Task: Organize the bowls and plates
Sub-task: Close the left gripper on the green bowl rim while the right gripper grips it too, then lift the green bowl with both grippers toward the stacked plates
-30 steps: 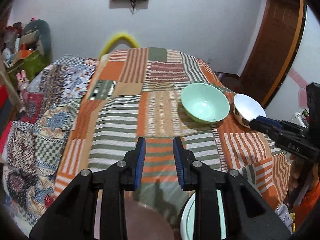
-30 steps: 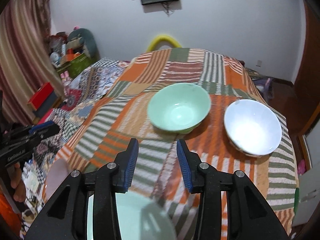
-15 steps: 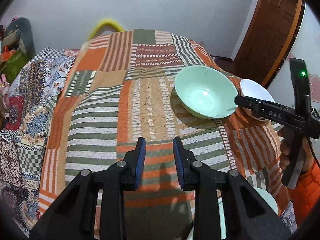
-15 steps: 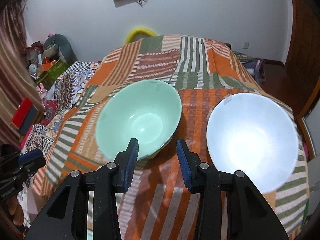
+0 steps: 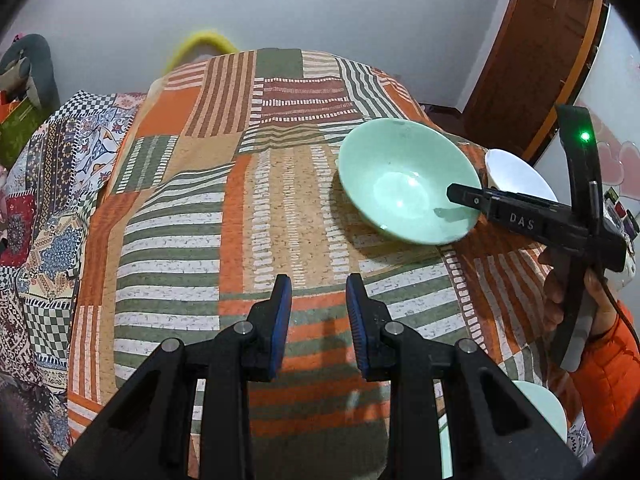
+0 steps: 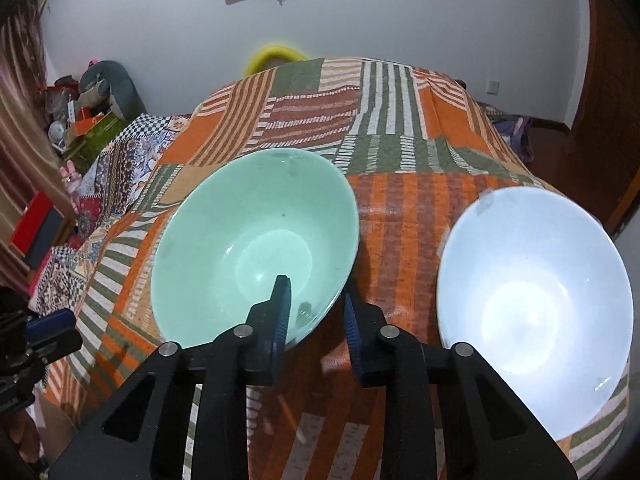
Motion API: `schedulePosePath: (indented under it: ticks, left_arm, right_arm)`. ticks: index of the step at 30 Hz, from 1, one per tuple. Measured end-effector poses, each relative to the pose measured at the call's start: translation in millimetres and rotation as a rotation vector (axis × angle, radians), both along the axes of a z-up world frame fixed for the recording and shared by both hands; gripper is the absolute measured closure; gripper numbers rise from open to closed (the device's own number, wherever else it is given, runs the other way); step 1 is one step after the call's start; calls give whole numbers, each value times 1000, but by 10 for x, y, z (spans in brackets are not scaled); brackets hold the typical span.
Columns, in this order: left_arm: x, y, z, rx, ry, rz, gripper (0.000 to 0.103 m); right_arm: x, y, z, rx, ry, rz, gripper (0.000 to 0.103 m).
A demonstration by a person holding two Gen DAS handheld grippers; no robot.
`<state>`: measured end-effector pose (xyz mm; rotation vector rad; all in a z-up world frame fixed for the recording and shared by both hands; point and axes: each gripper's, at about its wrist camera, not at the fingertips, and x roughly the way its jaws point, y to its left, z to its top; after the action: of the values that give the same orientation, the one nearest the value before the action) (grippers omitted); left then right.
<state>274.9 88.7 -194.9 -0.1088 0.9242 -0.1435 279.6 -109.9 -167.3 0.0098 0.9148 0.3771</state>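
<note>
Where the near rim of the green bowl (image 6: 256, 248) passes between its two fingers, the right claw (image 6: 314, 312) stands open, one black finger inside the bowl and the other outside, neither blue ribbed pad visibly pressed on the rim. The bowl is round, glossy and smooth, pale mint inside, and sits upright on the patchwork cloth (image 6: 400, 152) of the tabletop. Just beside it, apart by a strip of orange cloth, sits a white bowl (image 6: 532, 304) of like shape, also glossy, with a bright glare in its base. In the left wrist view the green bowl (image 5: 404, 180) lies toward the right, the white bowl (image 5: 516, 172) behind it, and the right claw (image 5: 460, 196) reaches over its rim. The left claw (image 5: 316, 304) hangs open above striped cloth (image 5: 240, 200), holding nothing. A third pale green dish (image 5: 540, 408) shows partly at the lower right edge.
</note>
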Motion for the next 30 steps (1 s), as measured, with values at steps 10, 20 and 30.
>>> schedulePosePath:
  ticks: [10, 20, 30]
  left_arm:
    - [57, 104, -94, 11, 35, 39, 75]
    - [162, 169, -275, -14, 92, 51, 75]
    - [248, 110, -379, -12, 121, 26, 83]
  right_arm:
    - [-175, 287, -30, -46, -8, 192, 82]
    - [-390, 470, -99, -48, 11, 297, 82]
    - [-269, 444, -101, 17, 51, 276, 79]
